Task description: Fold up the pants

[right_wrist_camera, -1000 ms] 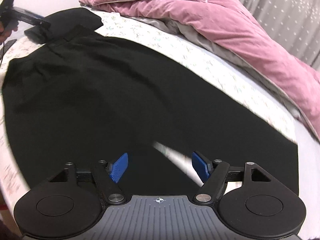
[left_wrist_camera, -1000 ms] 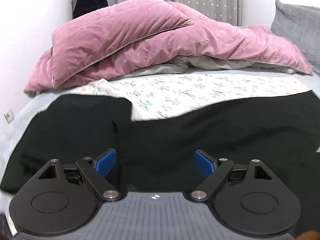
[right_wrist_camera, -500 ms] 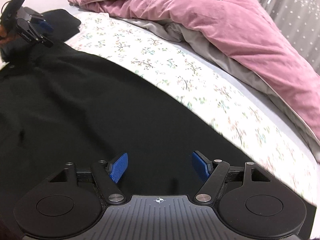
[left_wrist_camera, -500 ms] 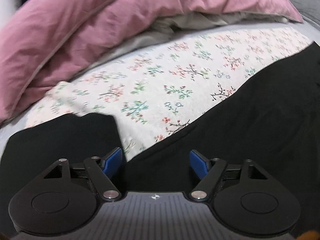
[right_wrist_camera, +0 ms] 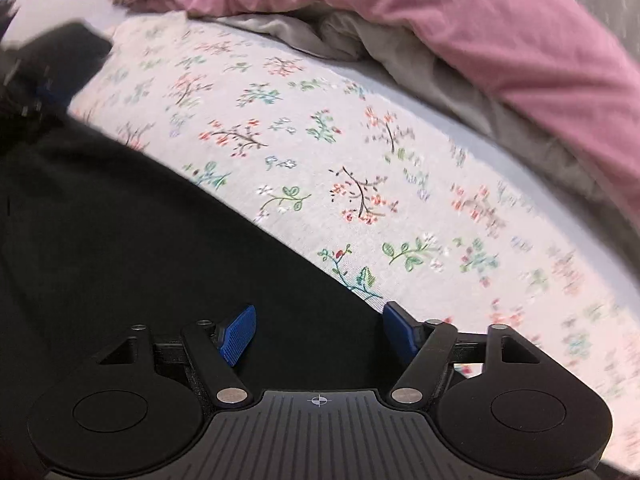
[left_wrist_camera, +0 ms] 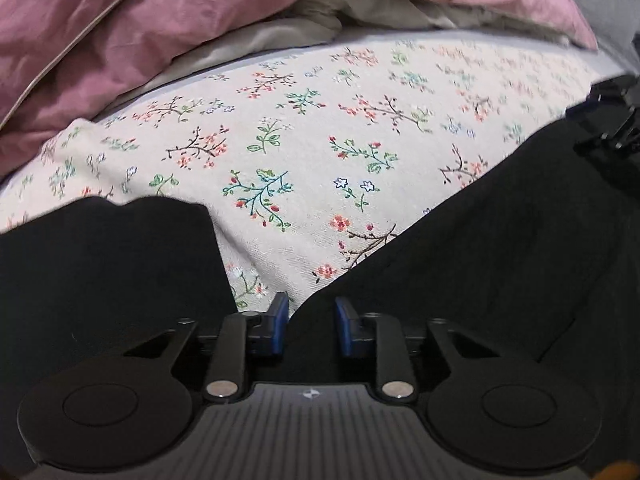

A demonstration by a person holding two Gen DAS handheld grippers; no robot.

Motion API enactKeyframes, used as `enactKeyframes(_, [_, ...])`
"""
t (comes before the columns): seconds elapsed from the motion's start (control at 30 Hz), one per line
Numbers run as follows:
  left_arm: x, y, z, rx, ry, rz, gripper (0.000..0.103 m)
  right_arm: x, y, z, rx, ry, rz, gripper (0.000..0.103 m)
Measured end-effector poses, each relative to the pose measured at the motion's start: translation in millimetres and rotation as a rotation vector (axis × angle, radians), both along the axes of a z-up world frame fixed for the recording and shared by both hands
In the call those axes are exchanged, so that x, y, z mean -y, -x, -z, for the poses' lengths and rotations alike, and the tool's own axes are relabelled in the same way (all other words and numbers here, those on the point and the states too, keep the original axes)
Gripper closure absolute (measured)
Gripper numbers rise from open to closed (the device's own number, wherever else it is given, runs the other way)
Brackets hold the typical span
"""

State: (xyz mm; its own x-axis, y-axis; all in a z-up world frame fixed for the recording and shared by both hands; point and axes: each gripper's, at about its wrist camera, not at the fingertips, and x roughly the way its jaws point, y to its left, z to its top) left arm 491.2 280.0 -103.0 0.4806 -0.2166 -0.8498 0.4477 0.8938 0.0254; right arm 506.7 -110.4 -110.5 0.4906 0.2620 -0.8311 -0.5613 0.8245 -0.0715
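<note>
— Two tongs are seen over the bed; how are they set?

— The left tongs [left_wrist_camera: 310, 330] are drawn nearly together, with a fold of the black pants [left_wrist_camera: 500, 248] lying between the blue pads [left_wrist_camera: 280, 326]; whether the cloth is actually pinched cannot be told. The right tongs [right_wrist_camera: 320, 334] are spread wide, the pads [right_wrist_camera: 238, 334] standing apart above the dark cloth.

— Where are the pants found?

— They are spread flat on the flowered sheet [left_wrist_camera: 304, 128], along the near edge of the bed. In the left view, a second dark flap [left_wrist_camera: 108, 264] is seen at the left, parted from the main piece by a wedge of sheet that narrows down to the tongs. In the right view, the pants [right_wrist_camera: 132, 248] fill the lower left, and their slanting edge runs down to the right pad.

— What lies behind?

— A pink quilt [left_wrist_camera: 140, 28] is heaped along the far side of the bed, with grey lining [left_wrist_camera: 360, 12] shown under it. The other tongs are glimpsed, blurred, at the right edge of the left view.
</note>
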Motion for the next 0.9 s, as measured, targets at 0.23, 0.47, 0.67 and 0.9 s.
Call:
enactKeyframes(0.23, [13.3, 16.9, 1.8, 0.099, -0.033, -0.053, 0.083, 9.4, -1.0, -2.5, -0.052, -0.083, 0.025, 0.103])
enactKeyframes(0.47, [14.9, 56.7, -41.5, 0.272, -0.005, -0.182, 0.083, -14.6, 51.3, -34.7, 0.165, 0.059, 0.096, 0.103])
enactKeyframes(0.67, [17.9, 123.1, -99.8, 0.415, 0.029, -0.197, 0.083, -11.7, 121.9, -104.5, 0.312, 0.103, 0.116, 0.103])
enactKeyframes(0.9, [23.8, 212.6, -134.2, 0.471, 0.04, -0.226, 0.082, -5.8, 224.0, -161.2, 0.412, 0.13, 0.088, 0.103])
